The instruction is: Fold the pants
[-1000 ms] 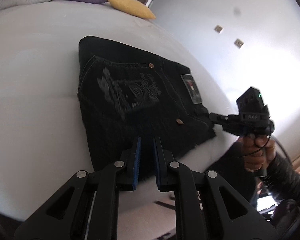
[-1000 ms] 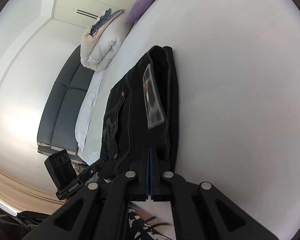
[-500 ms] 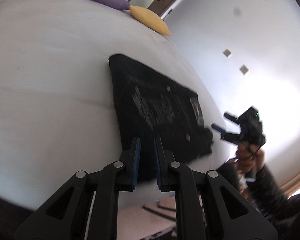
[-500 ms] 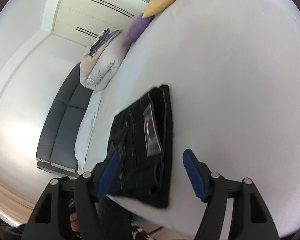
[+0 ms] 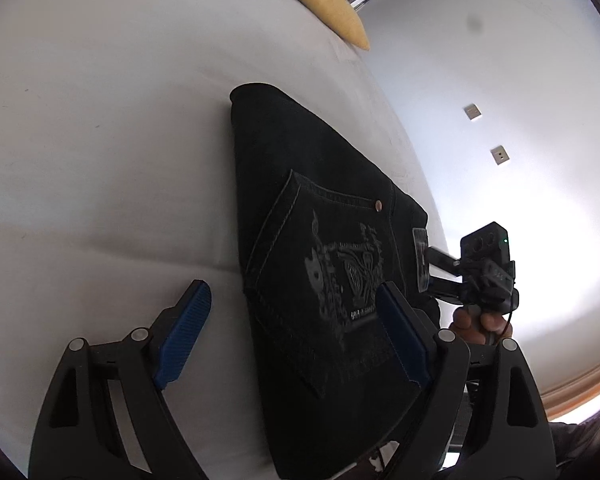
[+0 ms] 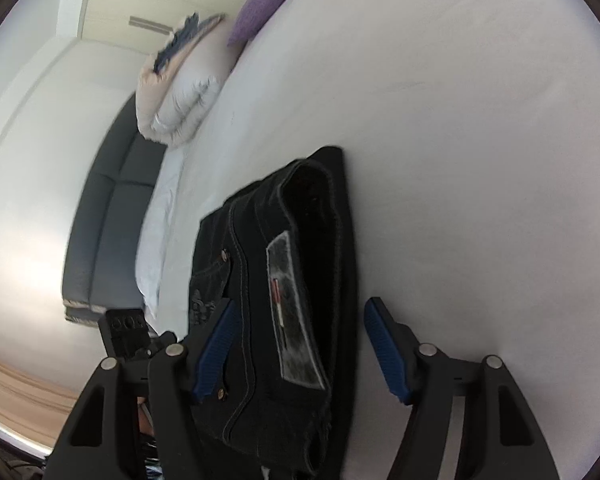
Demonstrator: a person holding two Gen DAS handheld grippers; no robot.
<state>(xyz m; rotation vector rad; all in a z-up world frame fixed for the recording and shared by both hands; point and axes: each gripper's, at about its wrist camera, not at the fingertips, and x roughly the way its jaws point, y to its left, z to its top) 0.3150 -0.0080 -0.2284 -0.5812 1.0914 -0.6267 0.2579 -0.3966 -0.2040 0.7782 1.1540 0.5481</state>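
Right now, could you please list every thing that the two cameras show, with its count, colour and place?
pants: one, black, folded, lying on the bed, between the open fingers of both grippers.
bed: one, white sheet, under the pants.
yellow pillow: one, yellow, at the far end of the bed.
purple pillow: one, purple, beside the yellow pillow.
duvet: one, white and beige, rolled at the bed's far corner.
sofa: one, dark grey, along the wall beyond the bed.
left gripper: one, black with blue pads, open over the pants.
right gripper: one, black with blue pads, open over the pants.
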